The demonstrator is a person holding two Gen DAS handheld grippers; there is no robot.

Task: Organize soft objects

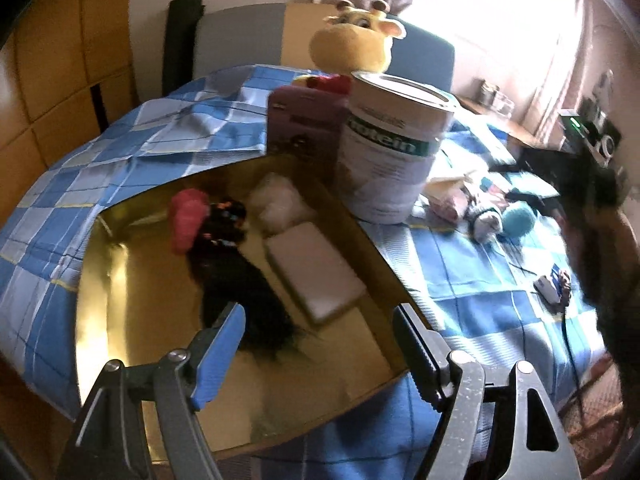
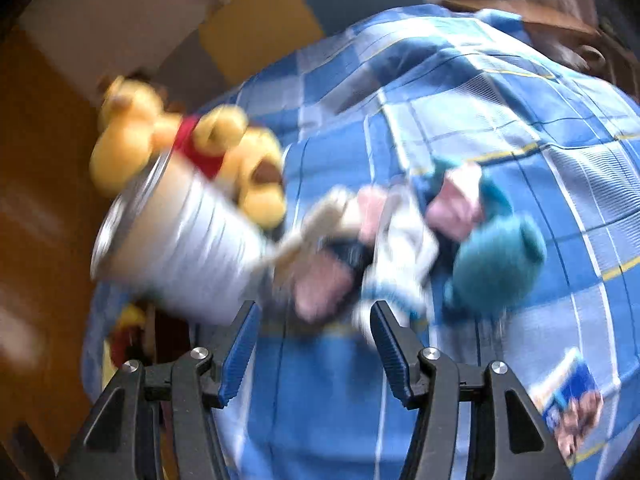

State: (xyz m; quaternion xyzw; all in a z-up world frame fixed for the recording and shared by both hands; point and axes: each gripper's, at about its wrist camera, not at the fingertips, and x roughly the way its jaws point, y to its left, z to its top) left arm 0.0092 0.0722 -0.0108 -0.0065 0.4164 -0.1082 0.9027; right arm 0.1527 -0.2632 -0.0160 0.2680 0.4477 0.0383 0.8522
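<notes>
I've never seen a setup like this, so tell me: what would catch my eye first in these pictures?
Probably the yellow giraffe toy peeking over a big white can on the blue checked bedspread. In front of the can sits an open cardboard box already holding a pink soft thing, something black and furry and a white pad. To the right, a heap of small soft things lies on the bedspread.

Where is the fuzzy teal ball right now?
The teal ball lies on the blue checked bedspread, at the right end of the little pile of soft things, right of the white can. In the left wrist view it sits right of the can too.
</notes>
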